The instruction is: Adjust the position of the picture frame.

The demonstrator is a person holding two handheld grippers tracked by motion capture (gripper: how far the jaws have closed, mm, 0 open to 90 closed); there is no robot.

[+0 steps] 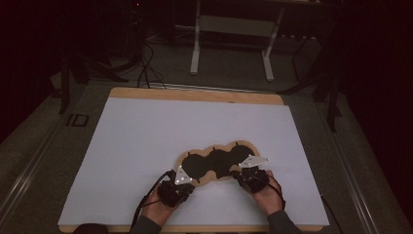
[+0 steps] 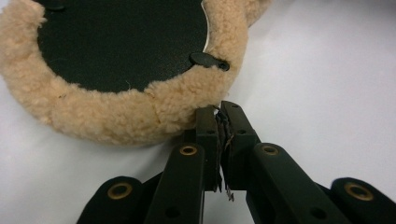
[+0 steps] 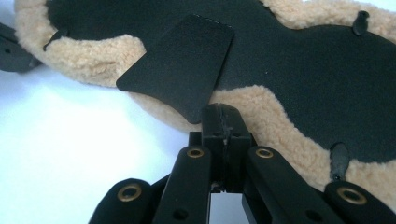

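A three-lobed black pad [image 1: 216,163] with a tan fleece rim lies on the white table top [image 1: 146,131]. My left gripper [image 1: 185,176] is at its near left lobe. Its jaws are shut, and their tips [image 2: 219,108] touch the fleece rim [image 2: 116,116], with nothing clearly between them. My right gripper [image 1: 243,171] is at the near right lobe with its jaws shut [image 3: 223,109]. A black flap [image 3: 182,65] stands up off the pad [image 3: 289,116], and its lower corner meets the jaw tips. I cannot tell whether the flap is pinched.
Small black tabs [image 2: 208,60] stick out over the fleece around the pad. The left gripper [image 3: 11,51] shows at the far edge in the right gripper view. The white top has a wooden border [image 1: 195,95]. Desk legs [image 1: 196,48] and cables stand on the dark floor beyond.
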